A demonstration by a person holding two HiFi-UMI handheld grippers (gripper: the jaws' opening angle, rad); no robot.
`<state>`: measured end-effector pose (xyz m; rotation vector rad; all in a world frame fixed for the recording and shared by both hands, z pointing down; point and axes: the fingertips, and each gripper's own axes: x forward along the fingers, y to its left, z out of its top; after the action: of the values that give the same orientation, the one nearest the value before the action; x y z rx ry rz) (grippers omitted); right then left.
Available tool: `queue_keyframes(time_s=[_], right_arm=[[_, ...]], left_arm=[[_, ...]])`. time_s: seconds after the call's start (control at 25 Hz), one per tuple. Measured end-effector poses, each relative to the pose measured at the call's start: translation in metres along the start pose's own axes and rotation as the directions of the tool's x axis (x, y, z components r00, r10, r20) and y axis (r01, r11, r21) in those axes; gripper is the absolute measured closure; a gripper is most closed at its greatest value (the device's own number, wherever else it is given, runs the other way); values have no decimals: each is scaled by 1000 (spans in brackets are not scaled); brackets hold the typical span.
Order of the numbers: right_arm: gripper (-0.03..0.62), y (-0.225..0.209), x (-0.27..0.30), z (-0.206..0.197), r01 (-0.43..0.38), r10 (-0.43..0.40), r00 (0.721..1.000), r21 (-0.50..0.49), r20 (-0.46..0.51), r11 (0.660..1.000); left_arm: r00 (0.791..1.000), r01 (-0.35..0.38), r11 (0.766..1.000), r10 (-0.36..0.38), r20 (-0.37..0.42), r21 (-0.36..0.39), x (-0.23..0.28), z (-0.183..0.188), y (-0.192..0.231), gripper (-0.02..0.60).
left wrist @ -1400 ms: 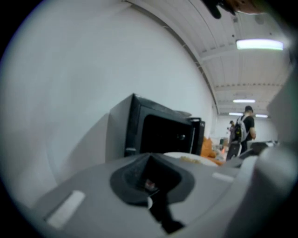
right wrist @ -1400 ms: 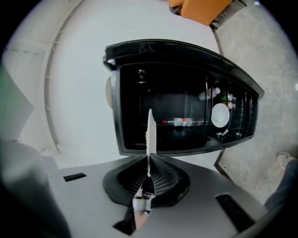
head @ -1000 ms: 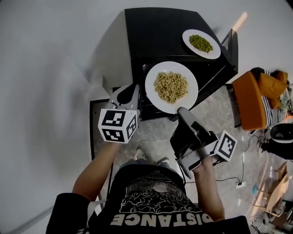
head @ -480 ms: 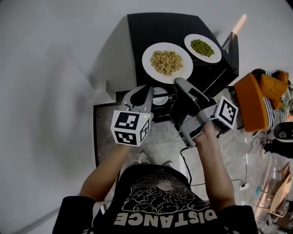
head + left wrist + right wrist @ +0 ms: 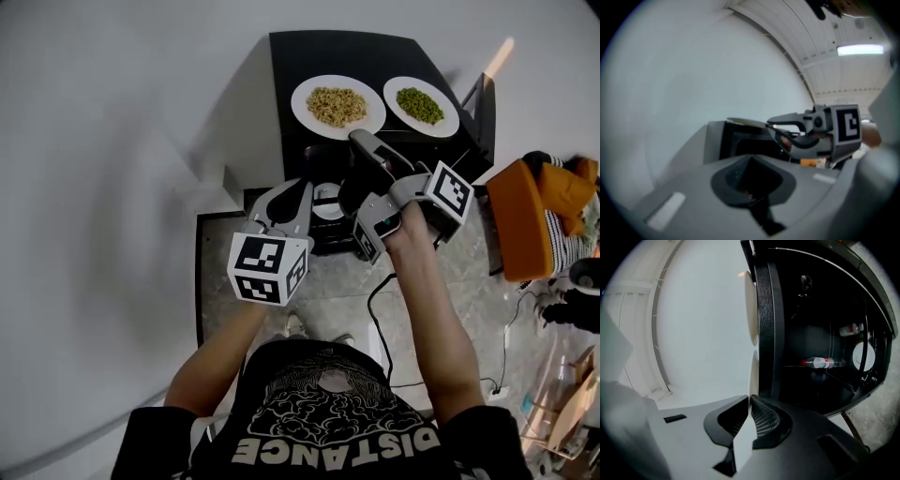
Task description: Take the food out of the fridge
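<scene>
A white plate of noodles (image 5: 337, 106) sits over the top of the black fridge (image 5: 309, 52), beside a white plate of green peas (image 5: 421, 105). My right gripper (image 5: 357, 140) is shut on the near rim of the noodle plate. In the right gripper view that rim (image 5: 751, 380) runs edge-on between the jaws of the right gripper (image 5: 750, 420). My left gripper (image 5: 284, 194) hangs lower, in front of the open fridge, and the left gripper (image 5: 752, 197) is shut on nothing. A small white dish (image 5: 326, 200) is still inside.
The fridge door (image 5: 476, 98) stands open at the right. Inside are a lying bottle (image 5: 820, 363) and a white dish (image 5: 860, 356). An orange seat (image 5: 525, 211) with clothes stands on the right. A black cable (image 5: 373, 309) trails on the floor. A white wall lies to the left.
My right gripper has carried the noodle plate up and away, from in front of the fridge onto its top beside the peas. The left gripper has shifted only slightly.
</scene>
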<state>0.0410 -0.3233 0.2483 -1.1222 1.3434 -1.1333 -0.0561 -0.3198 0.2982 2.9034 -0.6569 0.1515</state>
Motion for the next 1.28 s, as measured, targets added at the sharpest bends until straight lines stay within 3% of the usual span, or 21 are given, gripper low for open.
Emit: queue_keyframes(time_s=[0.44,0.64,0.76,0.88,1.04,1.28], right_arm=[[582,6,8,-1,-62,62,998,5,-29,998],[582,11,-17,-4,-82,78,996,-92,-47,992],[582,11,-41,-9,-73,59,996,-231,-64,970],[582,4,-65,-14,-14,-19,998,-470,-65,883],[582,-18,-99,-14,118,-176,984,-715,-7,689],[582,-30,-132,-15,174,-291,955,-902,57,394]], left_arm=[[999,-49,999,49,5,3,-12,5,-6,580],[999,-50,999,50,3,5,-10,2,-18,580],[999,-49,999,49,-4,-4,-9,-1,-29,580],[999,-47,999,47,-16,-7,-8,-5,-44,580],[999,-24,1000,24,-26,5,-4,-10,-73,580],[999,11,1000,-10,-52,11,1,-21,-112,580]])
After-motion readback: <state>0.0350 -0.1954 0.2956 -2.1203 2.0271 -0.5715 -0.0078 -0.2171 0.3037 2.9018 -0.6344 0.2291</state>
